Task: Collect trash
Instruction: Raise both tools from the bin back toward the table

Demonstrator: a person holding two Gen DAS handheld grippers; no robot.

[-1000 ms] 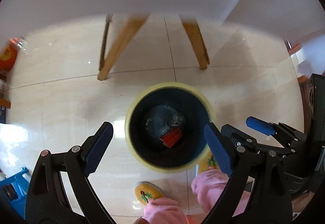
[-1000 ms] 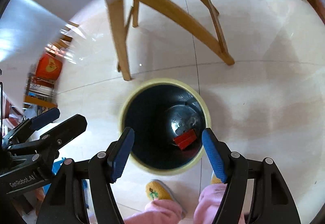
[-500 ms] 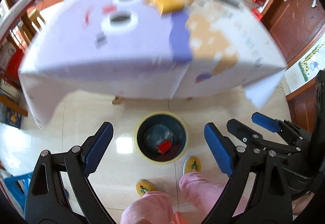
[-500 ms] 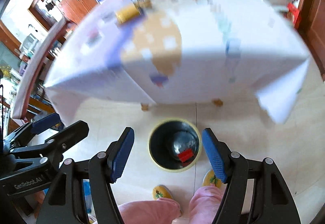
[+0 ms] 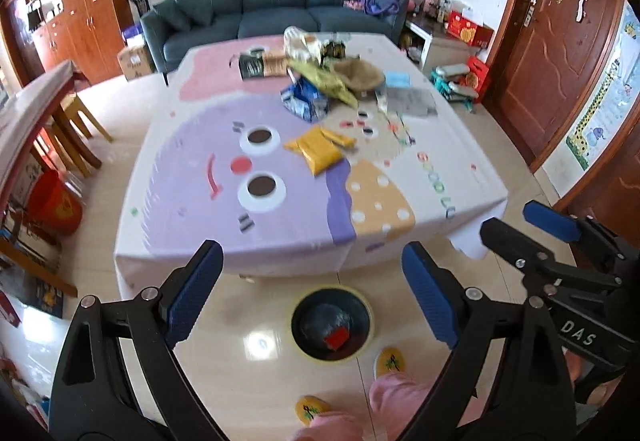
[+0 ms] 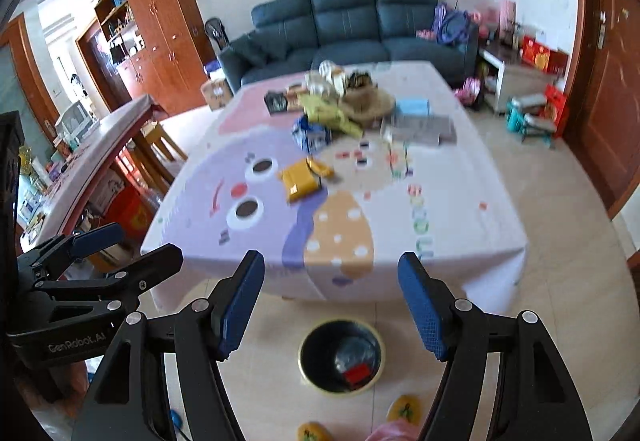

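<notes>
Left gripper and right gripper: fingers spread, empty | round yellow-rimmed dark bin: on near floor | crumpled yellow wrapper: mid cartoon-cloth table

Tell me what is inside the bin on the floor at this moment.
The bin holds a small red item and something crumpled, shiny and grey on the bottom. Its near inner wall hides part of the floor of the bin, so anything there cannot be seen.
</notes>
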